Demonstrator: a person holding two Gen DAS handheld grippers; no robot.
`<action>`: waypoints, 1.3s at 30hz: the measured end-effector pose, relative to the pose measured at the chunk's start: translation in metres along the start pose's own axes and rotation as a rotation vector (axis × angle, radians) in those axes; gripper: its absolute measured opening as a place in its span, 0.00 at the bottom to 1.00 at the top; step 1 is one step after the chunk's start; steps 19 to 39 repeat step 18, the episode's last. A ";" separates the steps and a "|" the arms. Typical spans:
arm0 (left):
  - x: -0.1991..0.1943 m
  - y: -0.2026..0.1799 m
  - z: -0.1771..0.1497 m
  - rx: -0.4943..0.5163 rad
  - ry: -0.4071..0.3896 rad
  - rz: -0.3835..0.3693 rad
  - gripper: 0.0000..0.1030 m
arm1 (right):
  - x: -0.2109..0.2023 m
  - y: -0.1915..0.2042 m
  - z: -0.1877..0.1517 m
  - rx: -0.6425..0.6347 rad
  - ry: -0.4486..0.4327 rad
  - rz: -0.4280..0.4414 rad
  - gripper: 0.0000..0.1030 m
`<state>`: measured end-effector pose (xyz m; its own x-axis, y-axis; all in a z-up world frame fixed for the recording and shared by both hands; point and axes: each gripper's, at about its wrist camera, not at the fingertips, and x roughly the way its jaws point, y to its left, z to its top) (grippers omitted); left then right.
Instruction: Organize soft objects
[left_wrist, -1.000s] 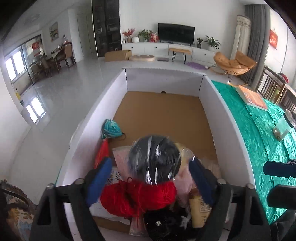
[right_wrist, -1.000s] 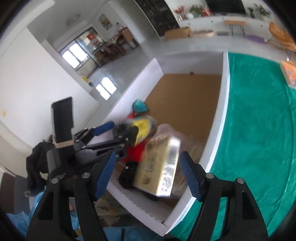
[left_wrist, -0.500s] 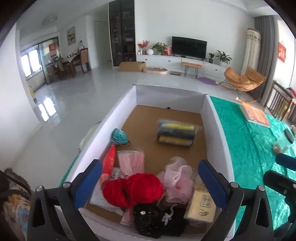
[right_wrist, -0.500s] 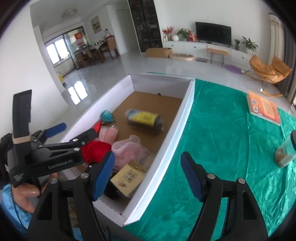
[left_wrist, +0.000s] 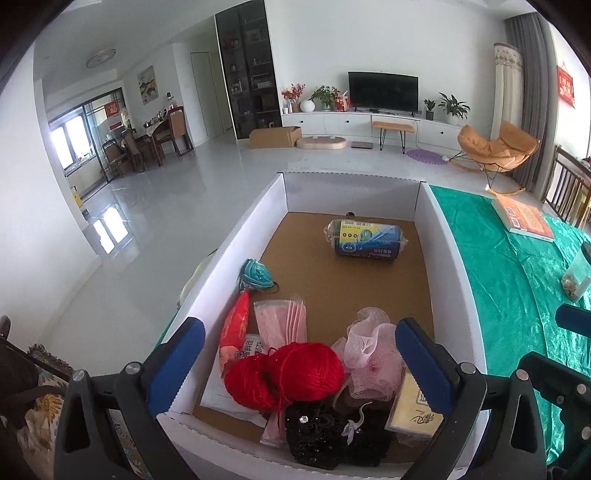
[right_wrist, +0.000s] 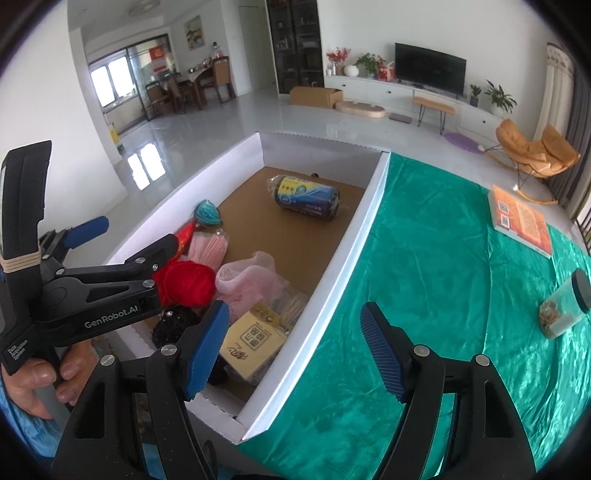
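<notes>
A white cardboard box (left_wrist: 448, 254) (right_wrist: 354, 243) holds soft items. A dark wrapped roll (left_wrist: 365, 242) (right_wrist: 306, 197) lies at its far end. At the near end lie red yarn (left_wrist: 291, 373) (right_wrist: 188, 282), a pink mesh pouf (left_wrist: 373, 354) (right_wrist: 251, 277), a pink pack (left_wrist: 282, 319), a black lace piece (left_wrist: 332, 432), a yellow tissue pack (right_wrist: 256, 341), a teal yarn ball (left_wrist: 255, 275) and a red pouch (left_wrist: 234, 328). My left gripper (left_wrist: 299, 363) is open and empty above the near end. My right gripper (right_wrist: 295, 350) is open and empty over the box's right wall.
A green cloth (right_wrist: 443, 295) covers the table right of the box. An orange book (right_wrist: 521, 221) and a glass jar (right_wrist: 565, 306) sit on it at the far right. A living room floor lies beyond.
One second ago my left gripper held the dark roll and my right held the yellow pack. Both have been let go into the box, and both grippers have opened and pulled back.
</notes>
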<state>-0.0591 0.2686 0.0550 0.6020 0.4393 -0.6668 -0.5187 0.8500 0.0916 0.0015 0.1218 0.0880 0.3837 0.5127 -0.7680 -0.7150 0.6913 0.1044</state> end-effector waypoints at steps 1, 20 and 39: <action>0.000 0.000 0.000 -0.002 0.001 0.001 0.99 | -0.001 0.001 0.000 -0.003 0.000 0.000 0.74; -0.012 -0.006 -0.001 -0.005 -0.050 -0.041 0.99 | -0.002 0.005 -0.004 -0.021 -0.019 -0.001 0.74; -0.012 -0.006 -0.001 -0.005 -0.050 -0.041 0.99 | -0.002 0.005 -0.004 -0.021 -0.019 -0.001 0.74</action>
